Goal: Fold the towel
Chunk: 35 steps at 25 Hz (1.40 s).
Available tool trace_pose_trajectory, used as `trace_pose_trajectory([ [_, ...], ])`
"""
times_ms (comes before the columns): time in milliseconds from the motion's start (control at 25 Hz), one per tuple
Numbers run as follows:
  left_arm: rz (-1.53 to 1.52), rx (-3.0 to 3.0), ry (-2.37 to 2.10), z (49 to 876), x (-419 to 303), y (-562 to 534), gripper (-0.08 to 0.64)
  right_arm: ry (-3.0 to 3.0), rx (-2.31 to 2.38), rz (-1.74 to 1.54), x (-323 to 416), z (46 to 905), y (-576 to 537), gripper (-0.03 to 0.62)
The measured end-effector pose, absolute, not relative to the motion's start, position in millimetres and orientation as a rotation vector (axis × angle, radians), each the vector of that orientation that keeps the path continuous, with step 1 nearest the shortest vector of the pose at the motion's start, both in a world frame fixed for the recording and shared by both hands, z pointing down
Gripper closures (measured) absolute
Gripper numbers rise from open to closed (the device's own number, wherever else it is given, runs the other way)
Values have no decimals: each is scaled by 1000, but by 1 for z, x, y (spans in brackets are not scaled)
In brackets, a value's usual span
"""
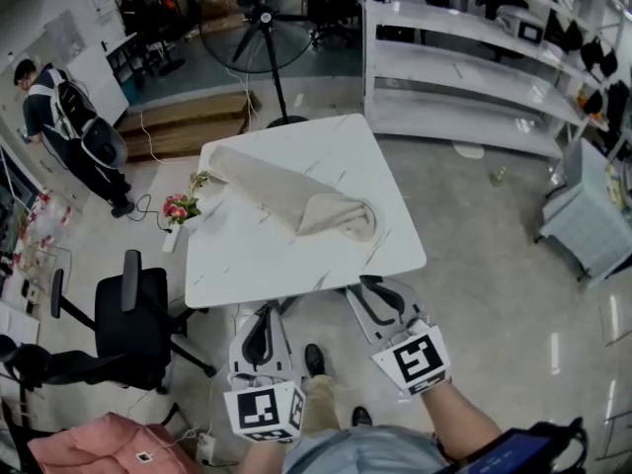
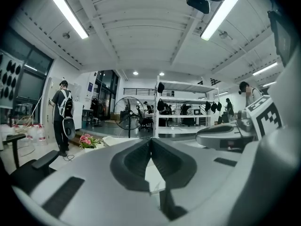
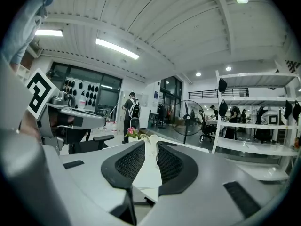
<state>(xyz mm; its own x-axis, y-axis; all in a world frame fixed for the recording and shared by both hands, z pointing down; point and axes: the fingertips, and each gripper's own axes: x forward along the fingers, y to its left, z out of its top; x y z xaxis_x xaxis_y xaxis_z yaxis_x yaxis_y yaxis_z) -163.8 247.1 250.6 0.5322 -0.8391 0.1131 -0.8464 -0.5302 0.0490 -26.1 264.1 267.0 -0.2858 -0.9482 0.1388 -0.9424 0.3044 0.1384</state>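
Note:
A beige towel [image 1: 296, 197] lies bunched in a long diagonal roll on the white marble table [image 1: 257, 255], from the far left corner toward the near right. Both grippers are held off the table, just in front of its near edge and short of the towel. My left gripper [image 1: 264, 310] [image 2: 149, 139] is shut, its pads meeting with nothing between them. My right gripper [image 1: 368, 283] [image 3: 150, 144] is open by a narrow gap, and only the table edge shows through it.
A small pot of pink flowers [image 1: 178, 207] stands at the table's left edge. A black office chair [image 1: 133, 319] is on the near left, and a standing fan [image 1: 259, 18] is behind the table. White shelving [image 1: 464, 77] fills the far right. A person with a backpack [image 1: 69, 126] stands at the far left.

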Motion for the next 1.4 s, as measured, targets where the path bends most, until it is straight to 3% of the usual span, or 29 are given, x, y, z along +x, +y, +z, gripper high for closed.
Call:
trace_pose_trajectory([
  [640,148,2659,-1396,275,-173,11,552,-2246,1653,-3,-4,321,49,462],
  [1400,94,2601,-1498,265,-156,-68,552,-2320,1293,-84,14,328,-49,456],
])
